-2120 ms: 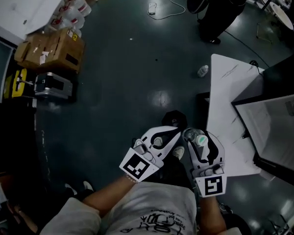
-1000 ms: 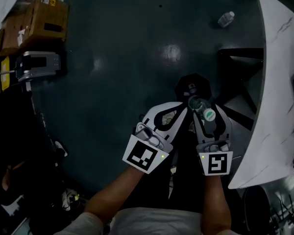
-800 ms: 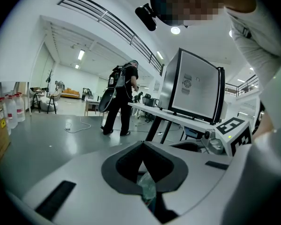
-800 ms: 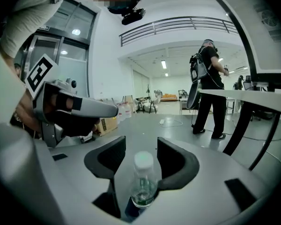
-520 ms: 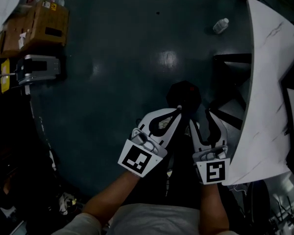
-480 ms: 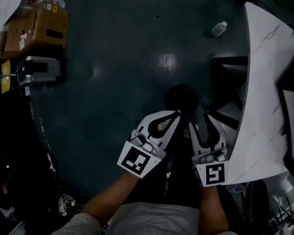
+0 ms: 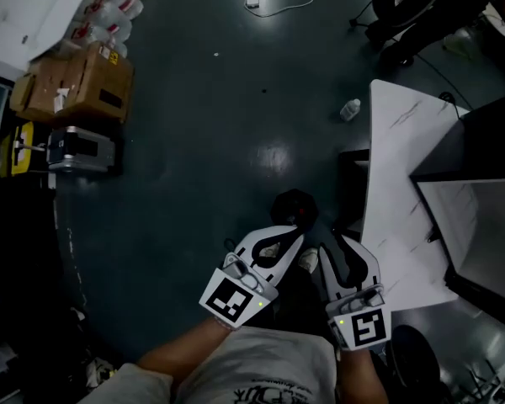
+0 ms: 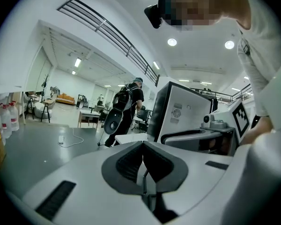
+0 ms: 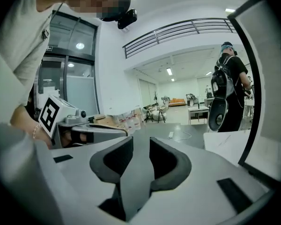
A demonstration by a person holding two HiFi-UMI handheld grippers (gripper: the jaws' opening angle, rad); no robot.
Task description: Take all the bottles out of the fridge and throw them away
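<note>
Left gripper [image 8: 142, 146] has its jaws pressed together at the tips, with nothing between them. Right gripper [image 9: 140, 146] sits just to its right, and its jaws have just been closing. They stand at a narrow gap with only the floor showing through, so it holds nothing. Both grippers are held side by side in front of the person's body, pointing toward the far side and a little downward.

Just beyond their tips a black round bin [image 7: 295, 204] stands on the dark floor [image 7: 202, 141]. Its inside is too dark to make out.

One clear bottle [image 7: 349, 109] lies on its side on the floor, well beyond the bin. It is near the far left corner of the white table [image 7: 391, 175] that runs along the right side. On that table stands the fridge [image 8: 185, 111], a white box with a dark front edge, to the right of both grippers.

At the far left are cardboard boxes [image 7: 80, 82] with white jugs [image 7: 109, 19] behind them. A black and silver case [image 7: 80, 148] sits nearer on the same side. A white cable [image 7: 290, 2] trails across the far floor.

Another person with a backpack [image 8: 126, 104] stands in the far part of the room, next to another table.
</note>
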